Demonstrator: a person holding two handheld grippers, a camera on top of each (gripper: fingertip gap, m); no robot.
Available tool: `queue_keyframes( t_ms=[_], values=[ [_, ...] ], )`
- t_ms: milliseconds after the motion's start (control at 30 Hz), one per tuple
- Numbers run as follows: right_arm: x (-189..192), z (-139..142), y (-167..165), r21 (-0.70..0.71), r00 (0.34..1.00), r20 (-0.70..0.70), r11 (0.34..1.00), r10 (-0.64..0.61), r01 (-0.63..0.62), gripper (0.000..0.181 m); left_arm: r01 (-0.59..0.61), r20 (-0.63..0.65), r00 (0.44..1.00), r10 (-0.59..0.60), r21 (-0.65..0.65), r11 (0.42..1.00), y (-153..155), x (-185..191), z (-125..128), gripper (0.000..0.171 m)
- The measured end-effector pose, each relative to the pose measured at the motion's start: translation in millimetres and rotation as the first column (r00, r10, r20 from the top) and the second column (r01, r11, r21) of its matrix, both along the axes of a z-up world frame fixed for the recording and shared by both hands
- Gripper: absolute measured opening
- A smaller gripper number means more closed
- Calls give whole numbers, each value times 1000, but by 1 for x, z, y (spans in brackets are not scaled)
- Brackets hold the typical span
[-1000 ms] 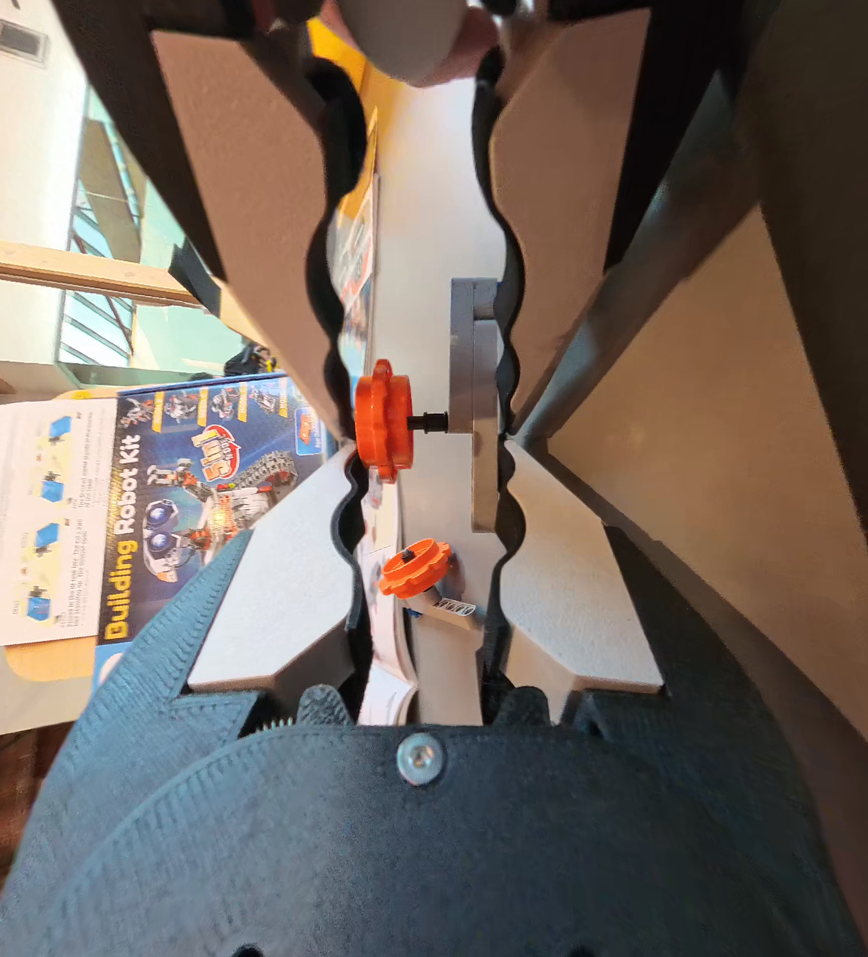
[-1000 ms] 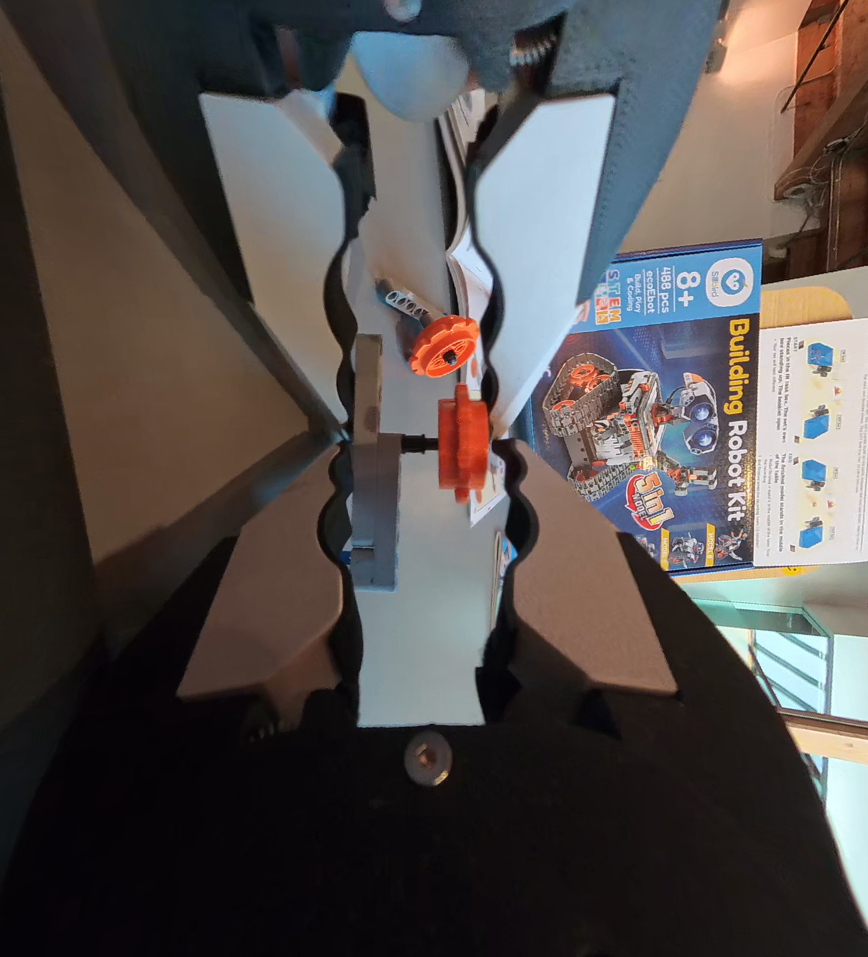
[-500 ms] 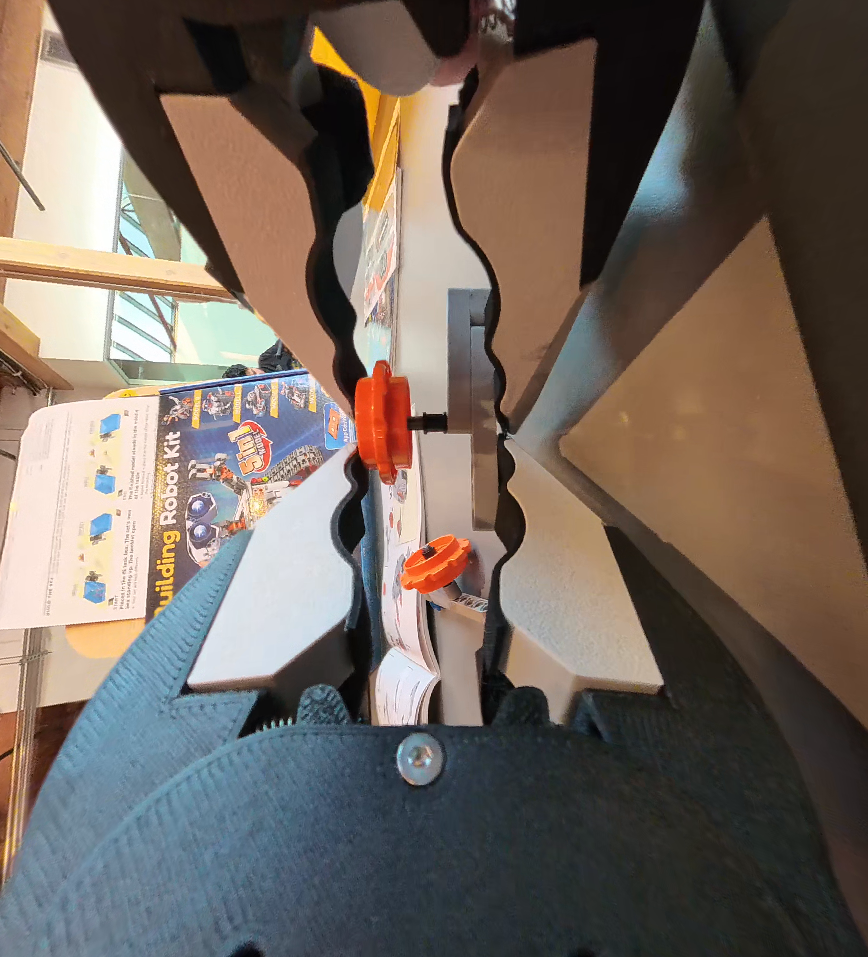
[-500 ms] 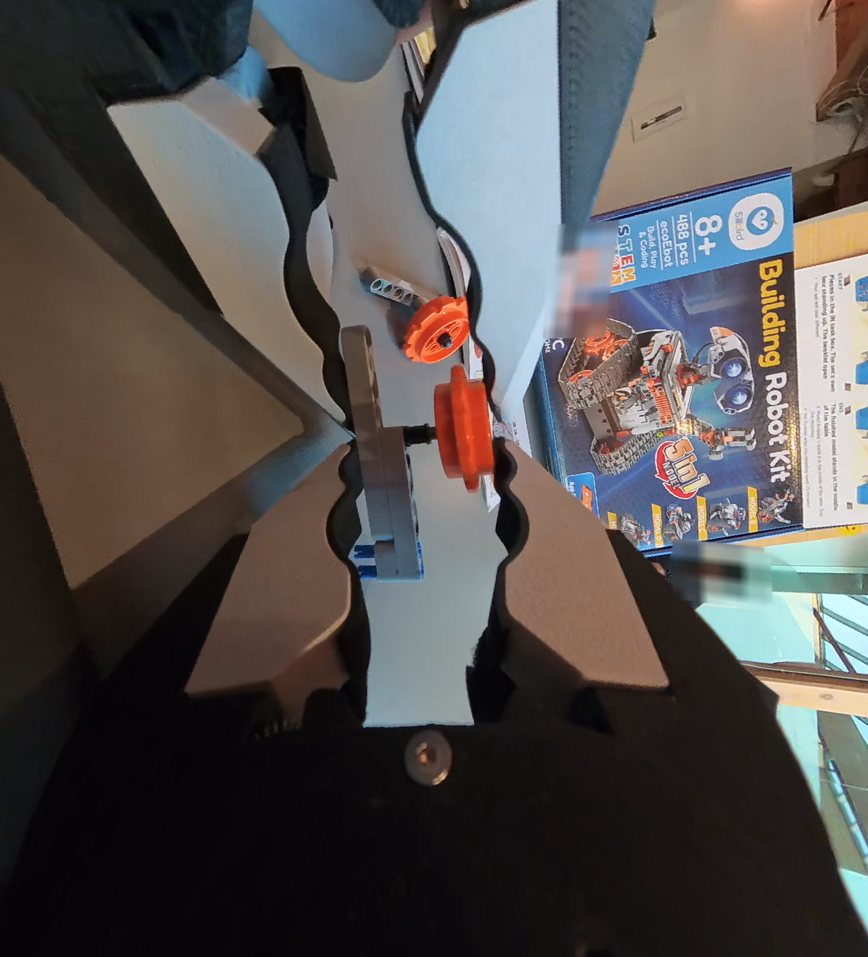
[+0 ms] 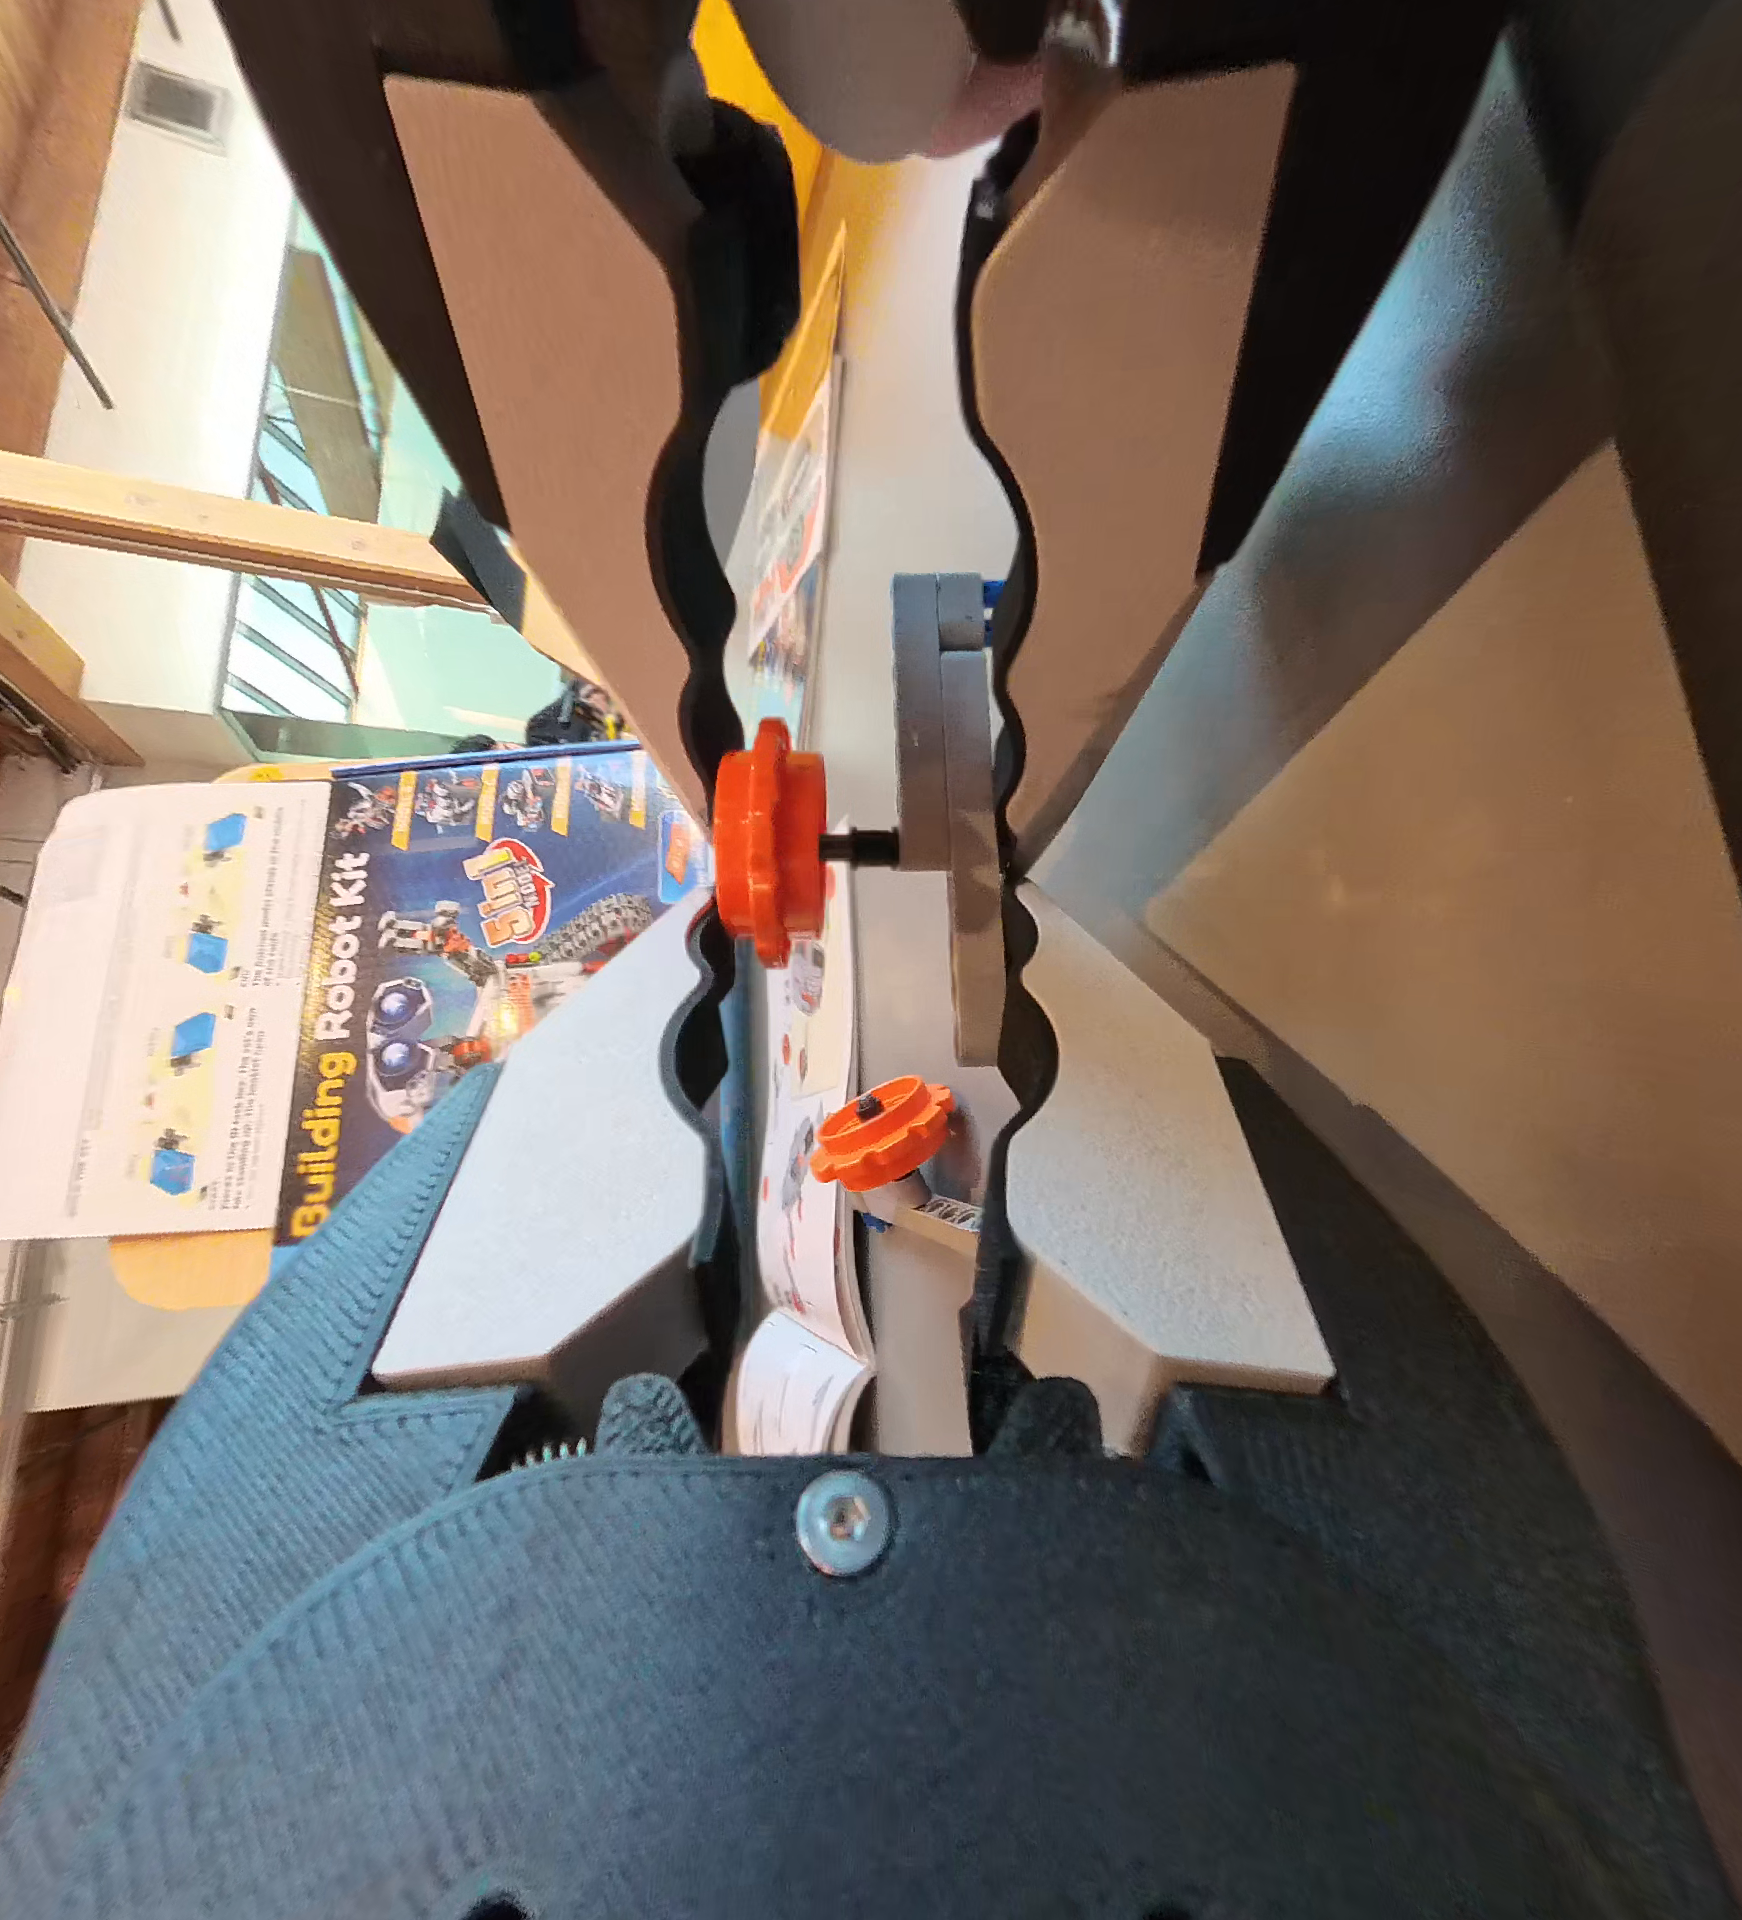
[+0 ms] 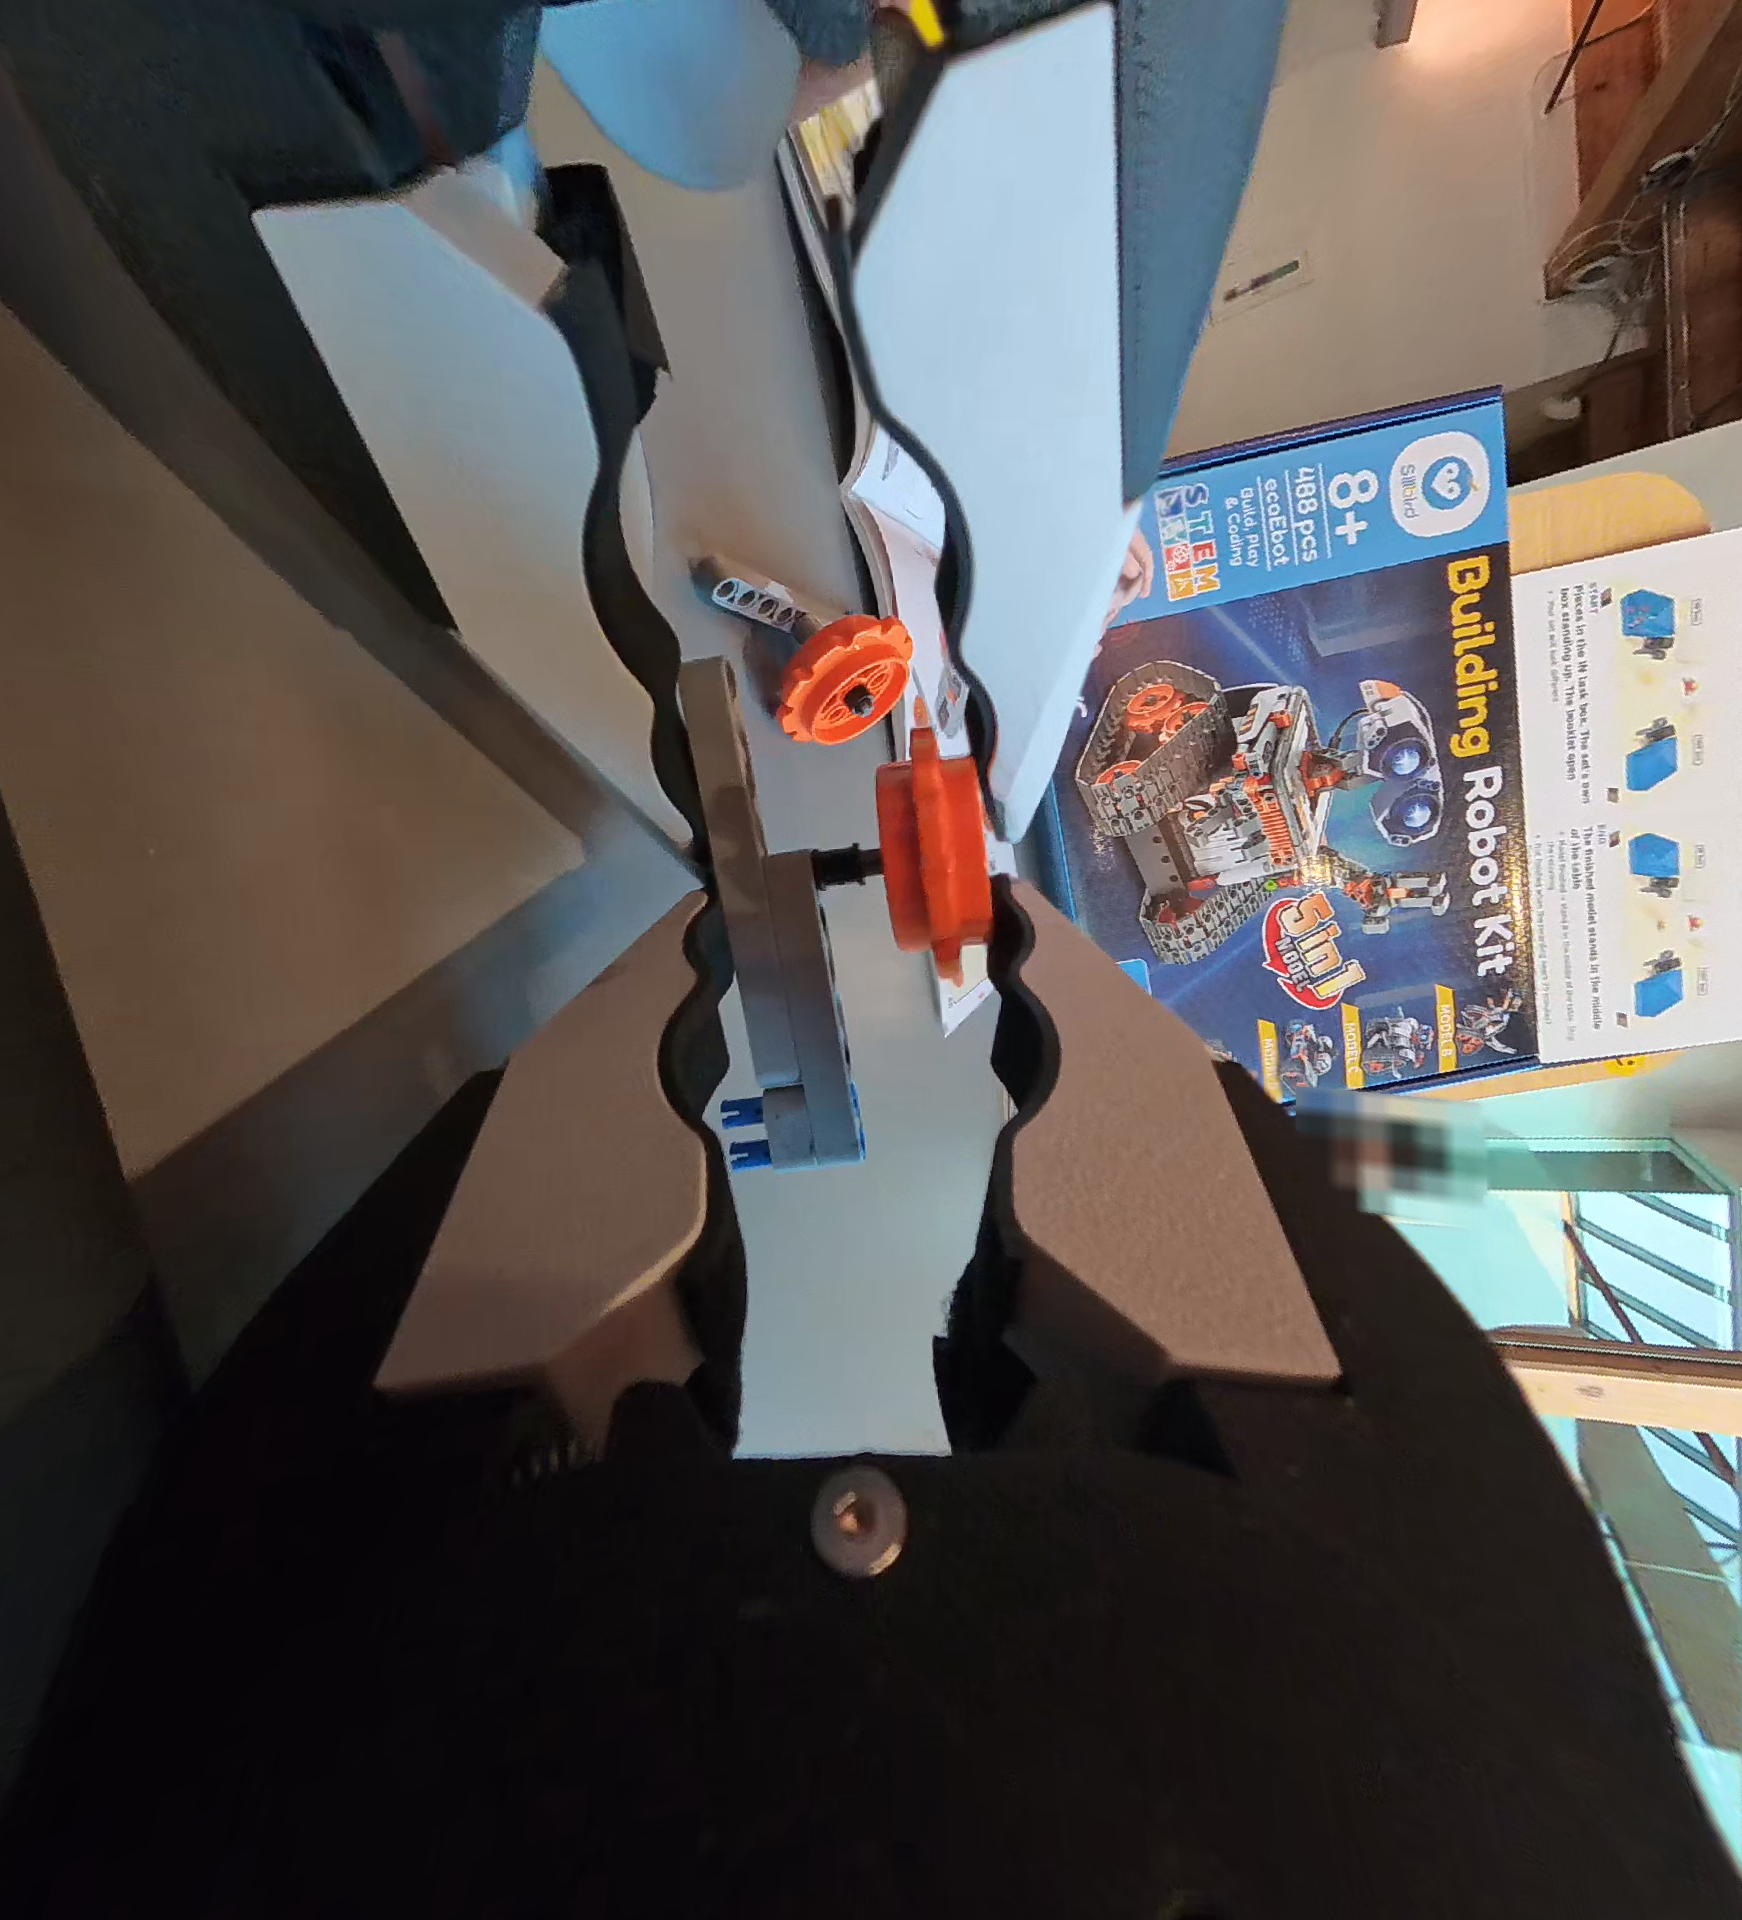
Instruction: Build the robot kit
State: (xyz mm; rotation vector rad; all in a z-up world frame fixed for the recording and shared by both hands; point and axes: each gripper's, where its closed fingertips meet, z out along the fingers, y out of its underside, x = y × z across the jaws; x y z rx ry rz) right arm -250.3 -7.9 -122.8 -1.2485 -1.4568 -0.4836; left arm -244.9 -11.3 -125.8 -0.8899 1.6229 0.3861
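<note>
A small assembly is held in the air between both grippers: a grey beam (image 5: pixel 945 821) with a black axle (image 5: pixel 862 842) that carries an orange toothed wheel (image 5: pixel 768 852). My left gripper (image 5: pixel 862 914) is shut across it, one finger on the wheel and the other on the beam. My right gripper (image 6: pixel 851 904) grips it the same way from the opposite side, with the beam (image 6: pixel 779 935) at its left finger and the wheel (image 6: pixel 934 852) at its right. Blue pins (image 6: pixel 742 1132) stick out of the beam's near end. The right gripper's fingers (image 5: pixel 555 436) face mine tip to tip.
A second orange wheel (image 5: pixel 877 1127) on a short grey beam (image 6: pixel 753 597) lies on the pale table (image 5: pixel 908 468). An open booklet (image 5: pixel 805 1247) lies beside it. A blue kit box (image 6: pixel 1314 779) with a white sheet (image 6: pixel 1667 790) stands behind. Less than 4 cm separates the two grippers' tips.
Both grippers have kept their hold and tilted together. In the right wrist view the beam now leans and its blue pins have come into sight.
</note>
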Motion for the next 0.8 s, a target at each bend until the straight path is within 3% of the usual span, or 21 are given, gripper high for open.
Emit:
queue_keyframes(
  t_ms=[267,800],
  values=[
    [2,-1,0,-50,999,-38,999,-8,6,48,23,-8,1000,-22,78,997,-3,1,5,50],
    [1,-1,1,-6,1000,-5,1000,-18,18,50,7,10,1000,-7,-22,1000,-3,1,2,47]
  ],
)
